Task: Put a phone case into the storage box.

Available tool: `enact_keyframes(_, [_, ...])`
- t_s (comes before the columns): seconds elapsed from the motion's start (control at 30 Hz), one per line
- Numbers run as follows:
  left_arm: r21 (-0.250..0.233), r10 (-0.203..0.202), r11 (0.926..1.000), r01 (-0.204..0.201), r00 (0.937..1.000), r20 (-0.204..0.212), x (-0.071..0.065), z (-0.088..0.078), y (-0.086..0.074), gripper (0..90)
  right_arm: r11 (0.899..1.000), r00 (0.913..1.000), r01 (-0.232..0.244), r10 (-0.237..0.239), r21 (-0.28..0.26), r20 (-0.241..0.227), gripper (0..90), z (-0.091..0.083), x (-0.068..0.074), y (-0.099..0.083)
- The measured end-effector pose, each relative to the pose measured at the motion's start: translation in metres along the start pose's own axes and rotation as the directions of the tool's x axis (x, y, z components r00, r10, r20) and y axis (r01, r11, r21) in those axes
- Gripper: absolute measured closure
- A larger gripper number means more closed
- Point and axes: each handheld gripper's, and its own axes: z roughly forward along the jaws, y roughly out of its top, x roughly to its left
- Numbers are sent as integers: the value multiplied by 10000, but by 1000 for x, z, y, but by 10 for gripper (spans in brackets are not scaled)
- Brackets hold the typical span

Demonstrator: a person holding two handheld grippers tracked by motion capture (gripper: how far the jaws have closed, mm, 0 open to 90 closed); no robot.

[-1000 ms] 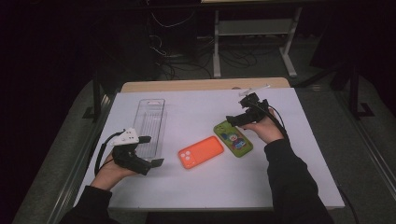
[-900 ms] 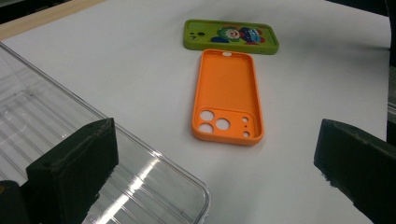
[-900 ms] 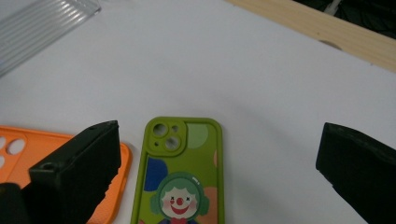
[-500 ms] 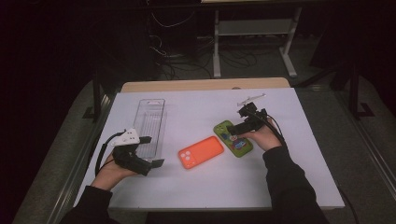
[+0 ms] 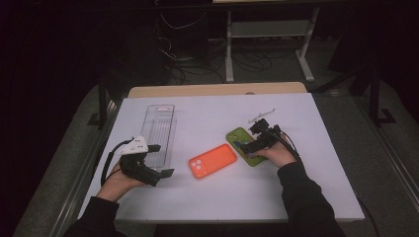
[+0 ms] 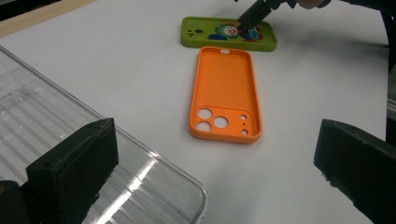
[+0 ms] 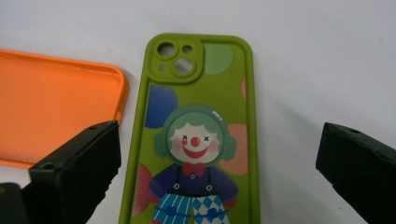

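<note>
Your right gripper (image 5: 250,146) hangs low over the green phone case (image 7: 198,135), its jaws spread wide to either side of the clown print and gripping nothing; the case lies flat, printed back up, in the right half of the worktop (image 5: 306,197), well in from the right edge; to take it cleanly, I would straddle its 2 long sides, come down until the pads meet the rim, and close slowly, since a thin case flat on a smooth sheet will likely slide or flex; mind the orange phone case (image 6: 225,93), which lies just beside it, hollow side up, towards the middle. Your left gripper (image 5: 160,160) is also wide open and empty, near the left front corner beside the clear plastic tray (image 5: 160,129). The worktop is a plain white sheet on a table; beyond the far edge the room is dark, with what looks like cables and a white frame.
</note>
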Motion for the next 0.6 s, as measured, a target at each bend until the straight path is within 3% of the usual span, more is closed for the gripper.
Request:
enact_keyframes(0.3, [-100, -197, 9998, 197, 9998, 10, -2, 1, 0, 0, 9976, 9998, 179, -173, 672, -88, 0, 4, 3, -10])
enact_keyframes(0.4, [-89, -32, 10000, 32, 10000, -9, -1, 1, 0, 0, 9971, 9999, 29, -18, 764, -140, 0, 6, 4, -14])
enact_keyframes(0.6, [-83, -105, 9999, 105, 9999, 42, -2, 2, -1, 0, 9939, 9992, 370, -354, 1039, -175, 0, 13, 10, -17])
